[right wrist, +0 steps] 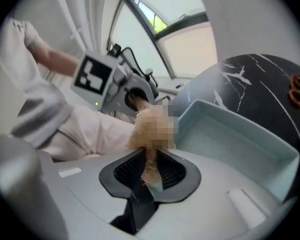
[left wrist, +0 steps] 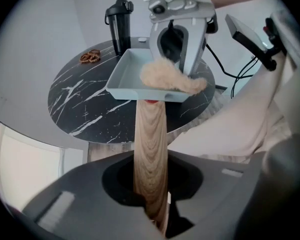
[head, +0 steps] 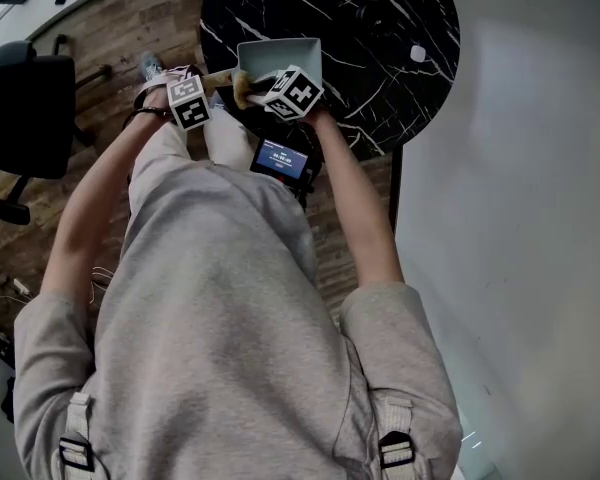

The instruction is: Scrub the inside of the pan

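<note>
Fluffy fibrous scrubber (left wrist: 172,78) hangs over square wooden-handled pan (left wrist: 127,74).

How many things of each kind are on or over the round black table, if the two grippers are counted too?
pan: 1
scrubber: 1
black bottle: 1
pretzel-like brown cluster: 1
small white object: 1
grippers: 2 (left gripper, right gripper)
Total: 7
</note>
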The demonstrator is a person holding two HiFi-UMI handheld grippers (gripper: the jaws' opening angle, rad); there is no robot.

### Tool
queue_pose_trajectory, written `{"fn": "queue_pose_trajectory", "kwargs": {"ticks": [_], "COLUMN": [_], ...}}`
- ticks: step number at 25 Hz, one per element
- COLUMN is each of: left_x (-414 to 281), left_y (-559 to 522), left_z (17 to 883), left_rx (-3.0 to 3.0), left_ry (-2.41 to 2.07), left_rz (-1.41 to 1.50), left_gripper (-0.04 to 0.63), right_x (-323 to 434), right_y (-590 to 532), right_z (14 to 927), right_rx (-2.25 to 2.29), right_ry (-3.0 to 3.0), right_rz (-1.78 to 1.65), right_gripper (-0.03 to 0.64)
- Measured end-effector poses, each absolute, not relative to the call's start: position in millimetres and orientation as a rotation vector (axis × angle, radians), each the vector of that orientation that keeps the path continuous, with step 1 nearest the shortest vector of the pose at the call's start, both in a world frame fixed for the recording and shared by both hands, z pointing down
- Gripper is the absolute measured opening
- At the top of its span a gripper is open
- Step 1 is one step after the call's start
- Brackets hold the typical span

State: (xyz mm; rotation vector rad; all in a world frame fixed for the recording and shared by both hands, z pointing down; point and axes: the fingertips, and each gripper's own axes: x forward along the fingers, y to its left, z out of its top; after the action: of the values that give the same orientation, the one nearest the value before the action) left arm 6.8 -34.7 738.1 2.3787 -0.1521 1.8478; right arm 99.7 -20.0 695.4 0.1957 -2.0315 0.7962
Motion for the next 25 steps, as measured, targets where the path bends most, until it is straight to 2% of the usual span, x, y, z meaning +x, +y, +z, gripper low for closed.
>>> {"fn": "queue_pose_trajectory", "kwargs": {"ticks": [2, 5, 10, 17, 25], "left_x": [6.2, 7.9, 5.6, 7.5, 8.9], "left_y": [-32.8, -33.0, -32.2, -20.6, -18.1], "left_z": [738.1, 738.6, 740.4, 738.9, 738.0], "left_rx": [2.365, 2.354, 2.342, 2.453, 2.495], "left_ry": [-0.142, -0.145, -0.139, -0.033, 0.042], "left_rz": [1.85, 1.857, 1.925, 1.872, 1.834], "left_gripper": [0.064, 0.063, 0.058, 0.057, 0.063], "right_x": [107.0, 162.4, 222.9, 234.7, 231.8], "right_y": [-32.6, -48.0, -29.1, -35.4, -85.6], "right_z": [677.1, 678.5, 712.7, 726.0, 723.7], "right_rx": [0.352, 0.606, 0.574, 0.54, 0.712], "right_ry": [-2.101, -1.915, -1.598, -1.511, -1.518], "right_rz": [0.859, 0.654, 0.481, 0.475, 0.384], "right_gripper": [0.086, 0.086, 0.084, 0.084, 0.084]}}
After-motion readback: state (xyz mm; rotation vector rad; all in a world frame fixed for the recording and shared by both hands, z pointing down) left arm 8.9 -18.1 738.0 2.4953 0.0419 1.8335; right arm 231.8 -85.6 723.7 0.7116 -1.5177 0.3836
